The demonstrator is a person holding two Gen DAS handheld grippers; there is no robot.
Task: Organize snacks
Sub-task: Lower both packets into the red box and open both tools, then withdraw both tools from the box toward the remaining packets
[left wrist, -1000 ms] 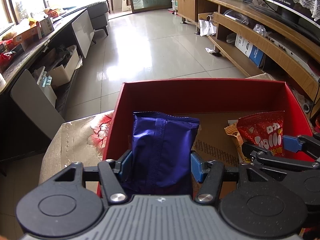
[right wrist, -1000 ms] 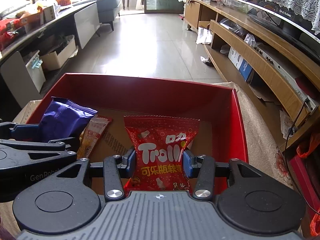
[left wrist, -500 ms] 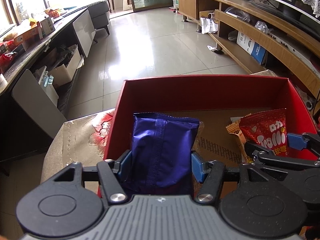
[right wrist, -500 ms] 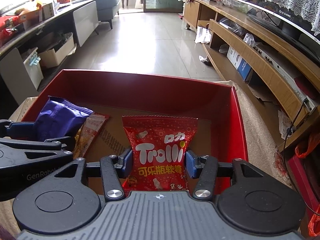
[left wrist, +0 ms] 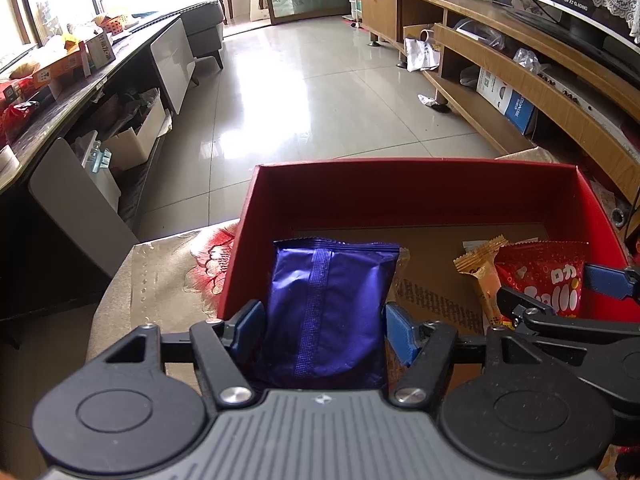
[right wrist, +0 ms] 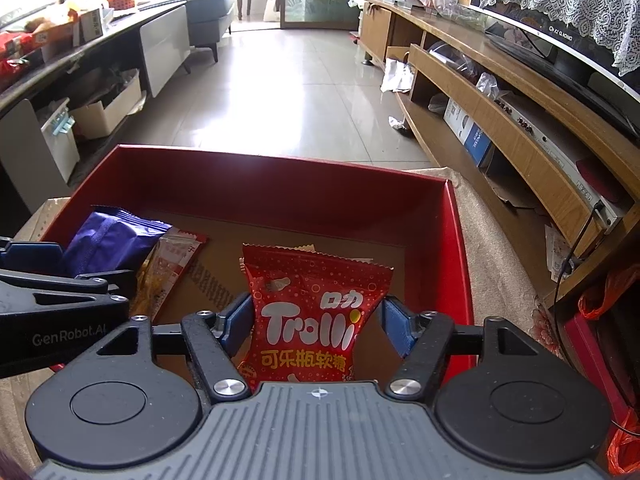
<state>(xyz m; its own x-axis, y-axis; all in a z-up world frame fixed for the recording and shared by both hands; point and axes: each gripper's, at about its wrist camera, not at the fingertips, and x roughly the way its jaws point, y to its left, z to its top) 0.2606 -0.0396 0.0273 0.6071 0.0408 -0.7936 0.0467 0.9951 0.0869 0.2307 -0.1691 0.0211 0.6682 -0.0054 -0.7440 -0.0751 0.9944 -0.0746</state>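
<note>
— What did the snacks look like?

— The left gripper [left wrist: 325, 322] was clamped on a glossy purple packet [left wrist: 328, 312] with a ribbed seam down its back and a crimped top edge. The right gripper [right wrist: 316, 322] was clamped on a red Trolli gummy bag [right wrist: 310, 316] with white lettering and yellow Chinese characters.

— Where were they?

— Both were held over the near part of the red box [left wrist: 400, 196], which sat on a beige floral cloth [left wrist: 160, 276]. On the box's cardboard floor lay a gold-wrapped bar [left wrist: 480, 276] just beside the Trolli bag, and an orange-and-white packet [right wrist: 168, 268] beside the purple one.

— Which way did they point?

— Each had its long axis running forward along the fingers, crimped top end toward the far wall of the box. The Trolli print read upright in the right wrist view.

— Anything different from a second before?

— Little. Both grips were unchanged. The box sat slightly lower in both views, and the Trolli bag appeared a bit lower in the left wrist view.
</note>
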